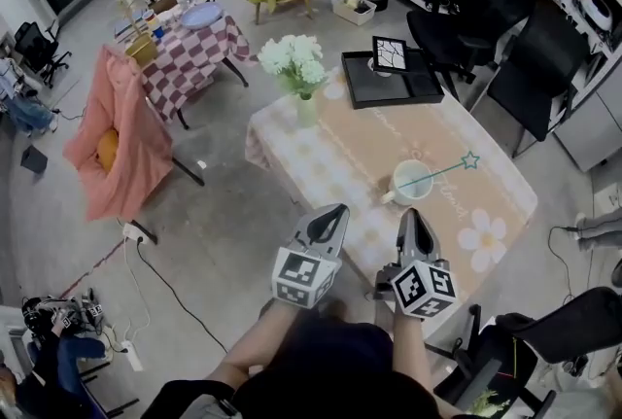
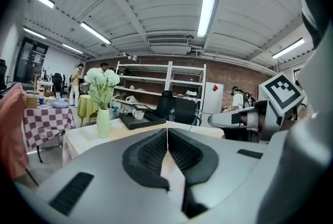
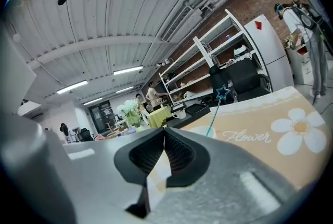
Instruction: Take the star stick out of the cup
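**A:** Where is the star stick?

**B:** The star stick (image 1: 445, 171) stands in a white cup (image 1: 412, 182) on the desk (image 1: 330, 164). It leans to the right, so its teal star sits out past the cup's rim.

**A:** And the grippers?

**B:** The left gripper (image 1: 336, 211) and right gripper (image 1: 412, 214) are side by side at the desk's near edge, short of the cup. Each has its jaws pressed together with nothing between them.

**A:** Anything else on the desk?

**B:** A vase of white flowers (image 1: 303, 77) and a black tray (image 1: 389, 88) on the far side.

Premises: open lab-style workspace. Evidence: concrete floor (image 1: 224, 242), brick wall (image 2: 234, 75), metal shelving (image 2: 161, 80), strip lights (image 2: 208, 7), office chairs (image 1: 471, 14), cloth-covered tables (image 1: 321, 164).
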### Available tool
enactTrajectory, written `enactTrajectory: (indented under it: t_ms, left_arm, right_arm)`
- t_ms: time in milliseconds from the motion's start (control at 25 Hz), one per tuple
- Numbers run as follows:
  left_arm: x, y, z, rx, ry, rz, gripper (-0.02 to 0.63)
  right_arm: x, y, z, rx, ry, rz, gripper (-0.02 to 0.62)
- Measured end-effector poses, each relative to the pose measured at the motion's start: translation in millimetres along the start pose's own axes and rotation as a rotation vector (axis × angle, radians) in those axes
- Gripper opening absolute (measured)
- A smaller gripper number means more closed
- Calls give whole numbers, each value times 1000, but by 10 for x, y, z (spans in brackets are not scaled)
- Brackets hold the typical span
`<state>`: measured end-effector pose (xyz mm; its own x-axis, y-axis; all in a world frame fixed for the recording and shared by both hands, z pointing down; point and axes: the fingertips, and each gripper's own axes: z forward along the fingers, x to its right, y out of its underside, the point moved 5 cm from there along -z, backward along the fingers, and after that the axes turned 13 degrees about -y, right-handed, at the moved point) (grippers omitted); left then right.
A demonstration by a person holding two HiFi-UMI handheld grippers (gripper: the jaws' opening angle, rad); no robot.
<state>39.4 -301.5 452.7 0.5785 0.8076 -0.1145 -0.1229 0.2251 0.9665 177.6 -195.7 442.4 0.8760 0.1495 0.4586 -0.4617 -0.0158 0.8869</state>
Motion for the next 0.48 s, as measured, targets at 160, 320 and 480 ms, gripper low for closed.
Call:
enactTrajectory:
  t_ms: [160,320,480]
  left_arm:
    - [-43,-72,249,-16,48,-3,12]
    - [-14,-139,519,-29,108,2,12]
    - [79,-231,746,-27,173,11,12]
  right_arm:
    - [83,-65,88,9,56,1,2]
    - [192,-125,132,24,113,9,2]
    - [340,-247,127,56,179,7,2]
